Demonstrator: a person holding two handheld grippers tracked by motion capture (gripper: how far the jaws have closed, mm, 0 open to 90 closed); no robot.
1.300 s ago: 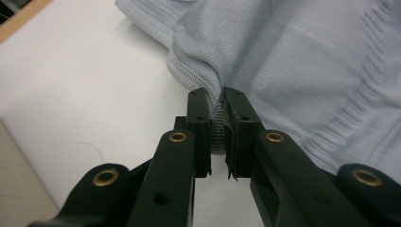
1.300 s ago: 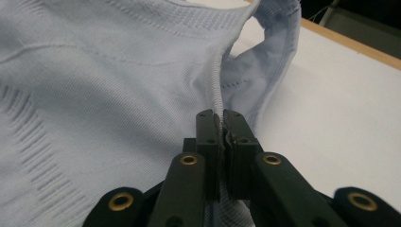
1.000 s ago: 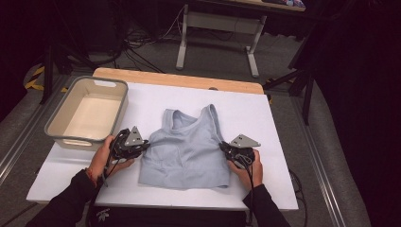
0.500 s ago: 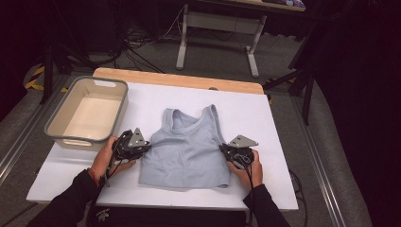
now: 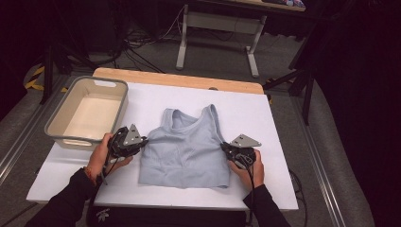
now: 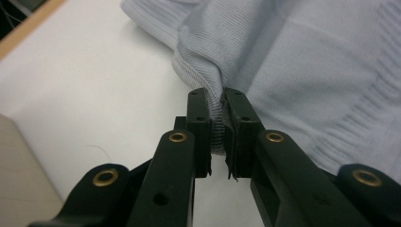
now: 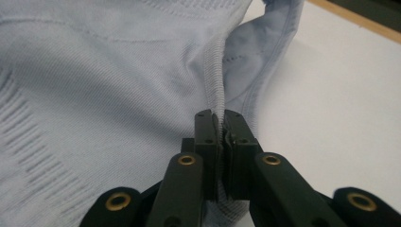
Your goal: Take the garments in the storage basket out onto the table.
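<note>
Dark room behind, with cables on the floor and a metal desk frame (image 5: 218,35) at twelve o'clock. Nearer, a white table (image 5: 265,118) with a wooden strip along its far edge. On it, at ten o'clock, a beige plastic bin (image 5: 87,111), upright, well apart from the garment. At the middle, a pale blue ribbed tank top (image 5: 187,149), spread flat with straps toward twelve o'clock and hem toward six. At nine o'clock of the top, the left gripper (image 5: 142,141), held in a hand with a black sleeve, jaws nearly together and pinching the side edge of the fabric; seen close from the left gripper view (image 6: 215,124), a bunched fold of ribbed cloth (image 6: 302,71) clamped between the two black pads, rising slightly off the white surface. At three o'clock of the top, the right gripper (image 5: 225,148), likewise in a sleeved hand, jaws pressed almost closed on the opposite side seam; seen close from the right gripper view (image 7: 220,137), a raised seam of the same cloth (image 7: 104,85) caught between the pads, with the armhole edge curling up toward one o'clock. Grey three-cornered plates on top of both grippers, cables trailing toward six o'clock.
</note>
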